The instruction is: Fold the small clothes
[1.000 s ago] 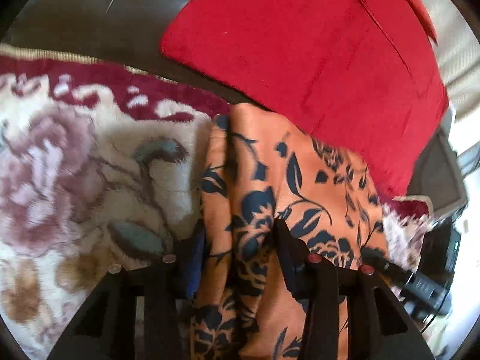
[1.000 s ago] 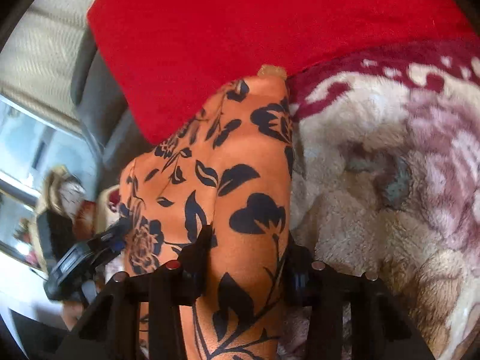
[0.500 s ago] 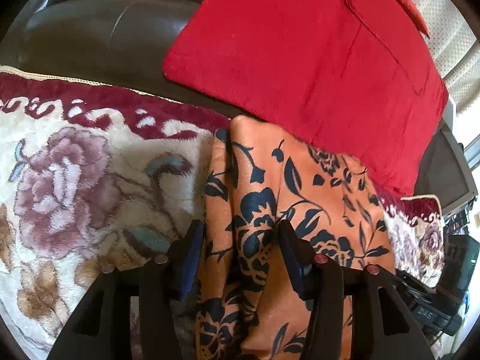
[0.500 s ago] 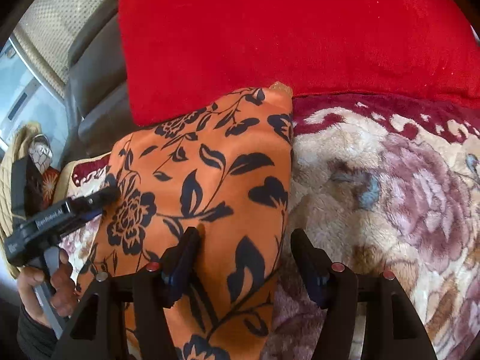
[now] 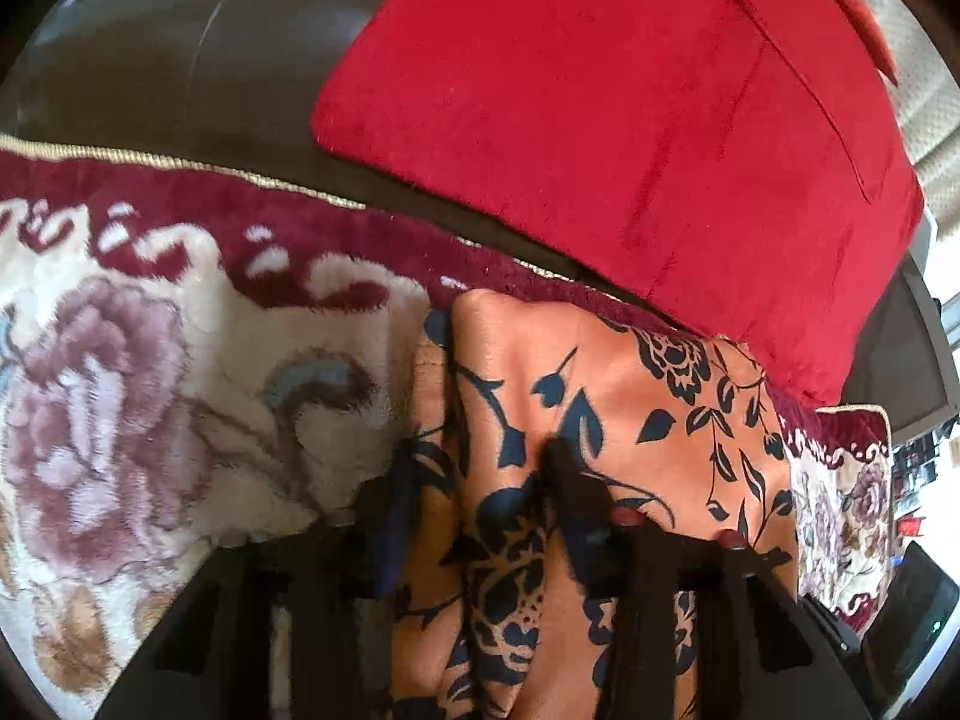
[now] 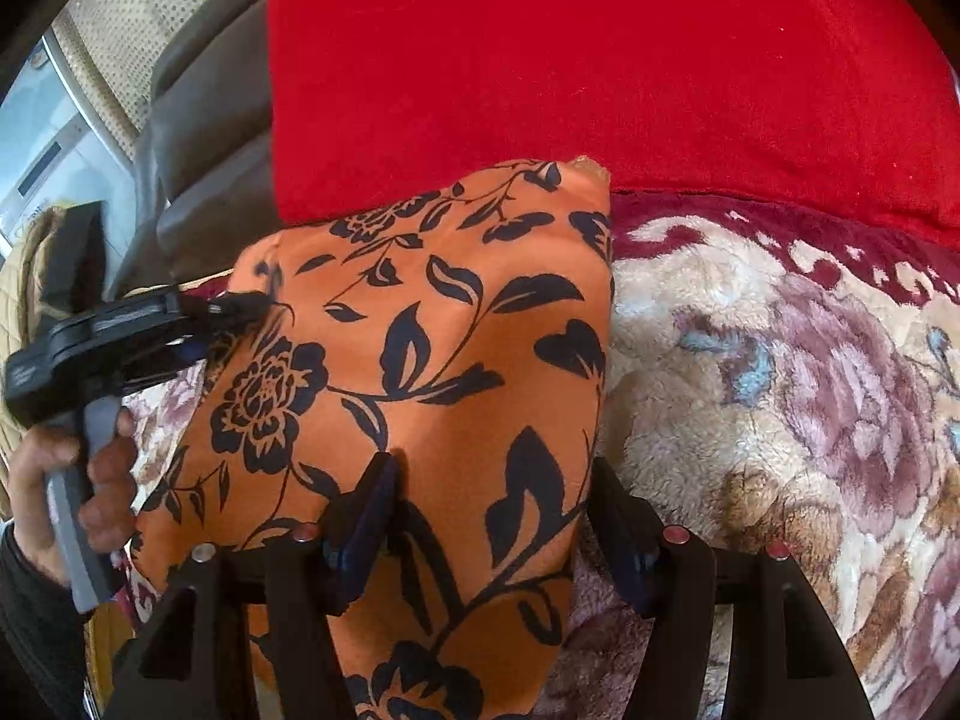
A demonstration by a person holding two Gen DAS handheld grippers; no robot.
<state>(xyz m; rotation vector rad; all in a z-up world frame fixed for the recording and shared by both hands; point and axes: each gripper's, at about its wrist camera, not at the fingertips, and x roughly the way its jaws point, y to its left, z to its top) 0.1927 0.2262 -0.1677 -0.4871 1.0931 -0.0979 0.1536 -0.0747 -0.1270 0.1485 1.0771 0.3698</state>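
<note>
An orange cloth with a dark floral print (image 5: 630, 396) lies folded on a flowered plush blanket (image 5: 150, 390); it also shows in the right wrist view (image 6: 432, 348). My left gripper (image 5: 480, 468) is open, its fingers standing apart over the cloth's near left edge, which lies loose between them. My right gripper (image 6: 489, 492) is open, its fingers wide apart over the cloth's near right edge. The left gripper also shows in the right wrist view (image 6: 240, 312), its tips at the cloth's left edge.
A red cushion (image 5: 630, 120) leans against the dark sofa back (image 5: 150, 60) just behind the cloth, also in the right wrist view (image 6: 570, 60). The blanket (image 6: 780, 390) spreads out beside the cloth. A window (image 6: 54, 144) lies at far left.
Both grippers have opened and drawn back from the cloth, which now lies flatter on the blanket. More of the cushion and blanket shows.
</note>
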